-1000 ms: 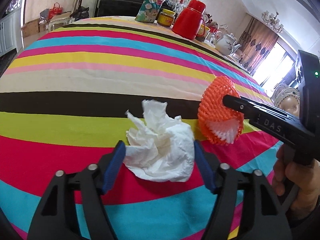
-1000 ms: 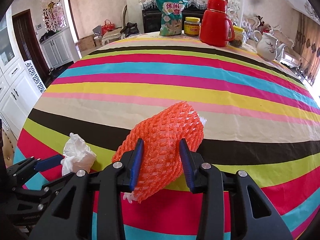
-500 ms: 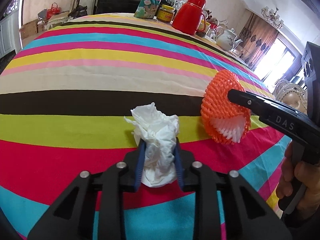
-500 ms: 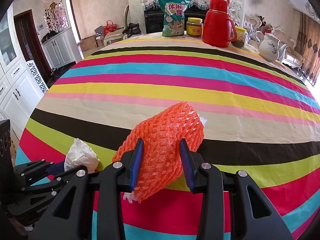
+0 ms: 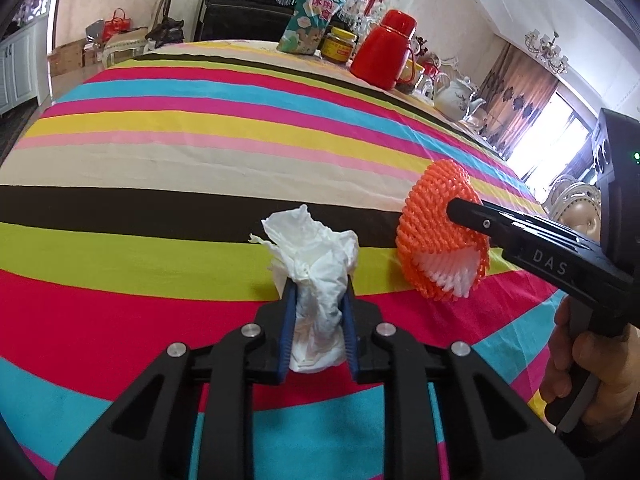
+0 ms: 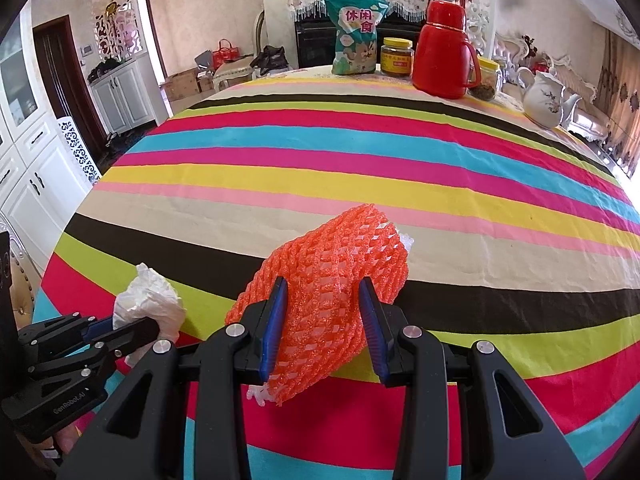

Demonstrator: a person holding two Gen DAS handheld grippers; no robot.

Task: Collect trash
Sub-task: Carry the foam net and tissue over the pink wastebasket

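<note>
While left gripper (image 5: 318,312) clamps crumpled tissue (image 5: 316,264), right gripper (image 6: 324,320) clamps orange foam net (image 6: 332,276); striped tablecloth (image 6: 320,168) ahead bare up to far-edge jars.

Left hand-held gripper (image 5: 318,320) now clamped on crumpled tissue (image 5: 314,264), previously open

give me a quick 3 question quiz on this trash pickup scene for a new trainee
1. True or false: the left tongs are shut on the crumpled white tissue.
2. Multiple choice: what do the right tongs hold? A) the red thermos B) the orange foam fruit net C) the snack bag
3. Fill in: the white teapot stands at the far edge of the striped tablecloth, to the ____ of the red thermos in the right wrist view.

Key
1. True: both pads press the tissue.
2. B: the orange foam fruit net sits clamped between the pads.
3. right
</note>
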